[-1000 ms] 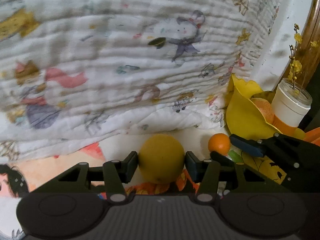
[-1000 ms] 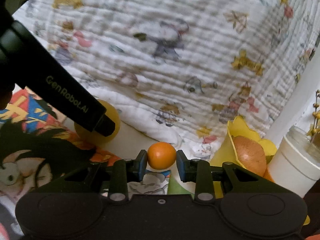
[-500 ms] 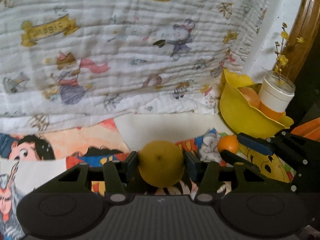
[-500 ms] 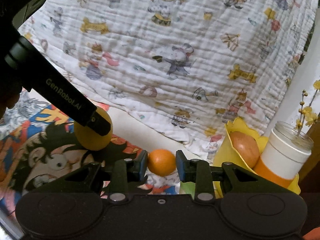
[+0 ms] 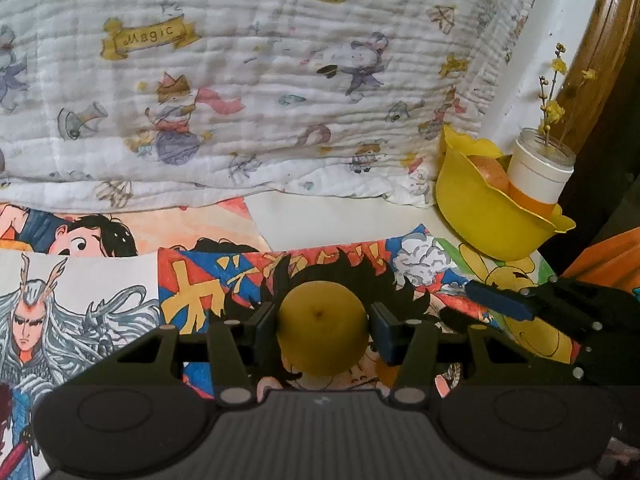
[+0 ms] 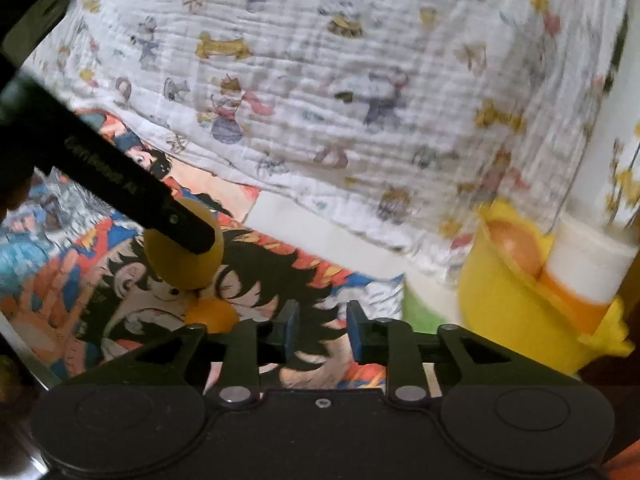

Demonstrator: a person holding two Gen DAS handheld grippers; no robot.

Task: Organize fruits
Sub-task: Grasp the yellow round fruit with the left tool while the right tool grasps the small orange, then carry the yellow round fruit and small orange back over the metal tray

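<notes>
My left gripper (image 5: pixel 322 332) is shut on a round yellow fruit (image 5: pixel 322 332) and holds it just above the cartoon drawings. In the right wrist view that fruit (image 6: pixel 182 264) shows under the left gripper's finger (image 6: pixel 160 208). My right gripper (image 6: pixel 318 332) is shut to a narrow gap with nothing between its pads. A small orange (image 6: pixel 210 318) lies on the drawings just left of its left finger. To the right stands a yellow bowl (image 5: pixel 480 220) with an orange-red fruit (image 5: pixel 490 172) inside. The right gripper (image 5: pixel 476 308) sits in front of the bowl.
A white cup with an orange band (image 5: pixel 538 178) holding yellow flower twigs leans in the bowl. A printed white cloth (image 5: pixel 260 92) hangs along the back. Coloured cartoon drawings (image 5: pixel 100 280) cover the table. A wooden post (image 5: pixel 600 52) stands at the far right.
Both grippers pulled back from the cloth, the left still holding the yellow fruit. The small orange has left the right gripper's jaws and lies to its left; those jaws narrowed.
</notes>
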